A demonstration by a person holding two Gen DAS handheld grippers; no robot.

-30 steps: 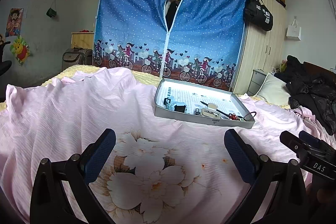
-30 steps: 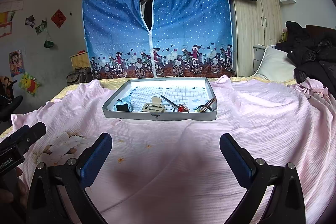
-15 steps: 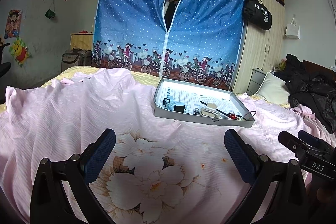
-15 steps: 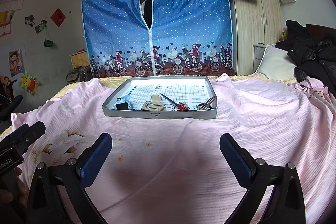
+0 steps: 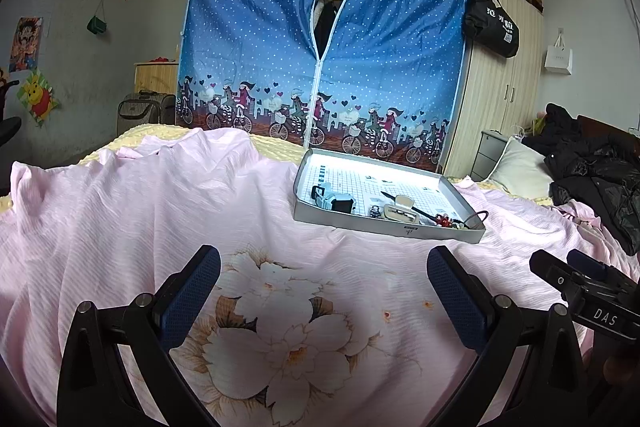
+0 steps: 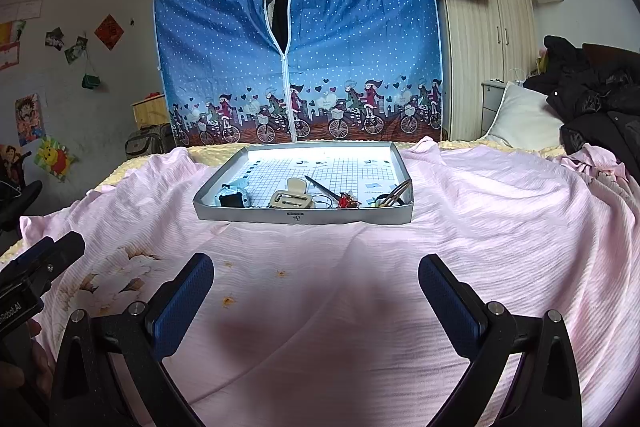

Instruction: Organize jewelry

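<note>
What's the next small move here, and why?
Probably ease the right tongs forward toward the tray. Both tongs are open and empty over the pink sheet, short of the tray, and the small items, like the beige clip, lie along its near edge, straight ahead of the right tongs.

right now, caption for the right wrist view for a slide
Open right gripper hovers over the pink bedsheet, facing a grey tray of jewelry.

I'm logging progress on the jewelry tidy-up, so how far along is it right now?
Nothing looks done: the watch, beige clip and red piece lie jumbled along the tray's near edge. Nothing is in hand; the left gripper and right gripper are open, short of it. All sorting remains.
</note>
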